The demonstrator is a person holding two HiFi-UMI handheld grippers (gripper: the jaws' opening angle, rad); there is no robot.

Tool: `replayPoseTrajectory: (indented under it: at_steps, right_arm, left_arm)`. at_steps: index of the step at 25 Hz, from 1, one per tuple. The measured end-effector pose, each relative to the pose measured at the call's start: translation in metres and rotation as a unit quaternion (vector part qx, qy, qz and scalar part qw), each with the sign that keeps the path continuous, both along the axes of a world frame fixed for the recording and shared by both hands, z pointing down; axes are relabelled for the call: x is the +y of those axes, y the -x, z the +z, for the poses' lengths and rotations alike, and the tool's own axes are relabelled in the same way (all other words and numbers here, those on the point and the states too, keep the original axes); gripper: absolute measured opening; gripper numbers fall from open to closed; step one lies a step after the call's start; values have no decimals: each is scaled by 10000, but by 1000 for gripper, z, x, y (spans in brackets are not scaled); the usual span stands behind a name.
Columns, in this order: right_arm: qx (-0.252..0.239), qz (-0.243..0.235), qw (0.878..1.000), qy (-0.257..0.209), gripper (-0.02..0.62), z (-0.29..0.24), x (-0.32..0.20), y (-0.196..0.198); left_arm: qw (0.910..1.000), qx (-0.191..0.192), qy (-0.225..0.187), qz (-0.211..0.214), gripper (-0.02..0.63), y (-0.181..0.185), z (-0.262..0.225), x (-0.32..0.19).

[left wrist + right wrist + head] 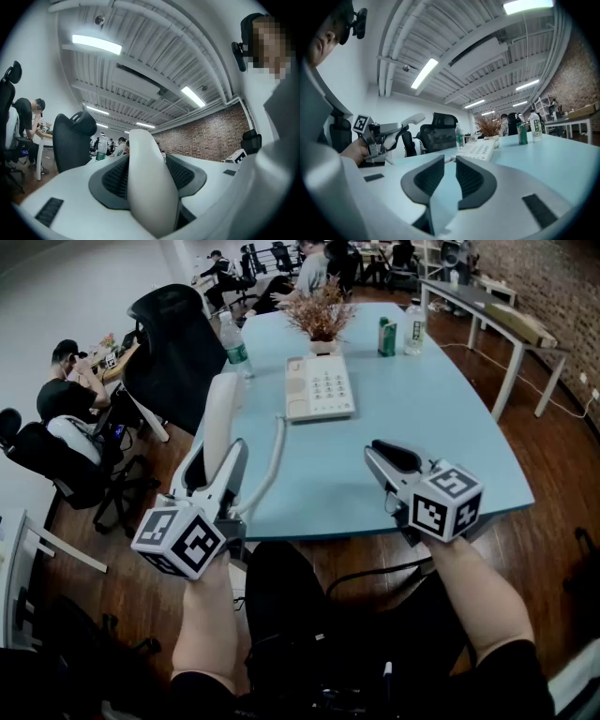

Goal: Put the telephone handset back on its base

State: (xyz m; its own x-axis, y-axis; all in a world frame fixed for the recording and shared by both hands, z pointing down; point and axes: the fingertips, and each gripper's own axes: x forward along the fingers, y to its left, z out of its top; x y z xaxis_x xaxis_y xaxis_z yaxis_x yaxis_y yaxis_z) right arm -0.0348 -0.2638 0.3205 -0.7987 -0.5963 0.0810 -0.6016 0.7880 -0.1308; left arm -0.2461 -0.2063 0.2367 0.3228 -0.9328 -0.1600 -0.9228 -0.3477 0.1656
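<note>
My left gripper [217, 465] is shut on the white telephone handset [221, 413], which stands upright over the table's left edge. In the left gripper view the handset [151, 187] fills the gap between the dark pads [111, 179]. Its cord [273, 457] runs down toward the front edge. The white keypad base [319, 387] lies on the light blue table [450, 456], further back and to the right of the handset. My right gripper [392, 459] hovers over the table's front right, open narrowly with nothing between its jaws [450, 177]. The right gripper view also shows the base [480, 150].
A dried plant in a pot [321, 317] stands just behind the base. A water bottle [236, 345] is at the left edge, a green can [386, 337] and another bottle [415, 328] at the back. A black office chair [173, 343] and seated people are to the left.
</note>
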Motion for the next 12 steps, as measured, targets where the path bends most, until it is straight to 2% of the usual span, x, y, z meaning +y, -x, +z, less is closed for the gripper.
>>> replayPoseTrajectory:
  at_steps: [12]
  right_arm:
    - [23,-24,10000,14,84,1,0,-1]
  left_arm:
    - [10000,-38,63,-24,238,0,2,-1]
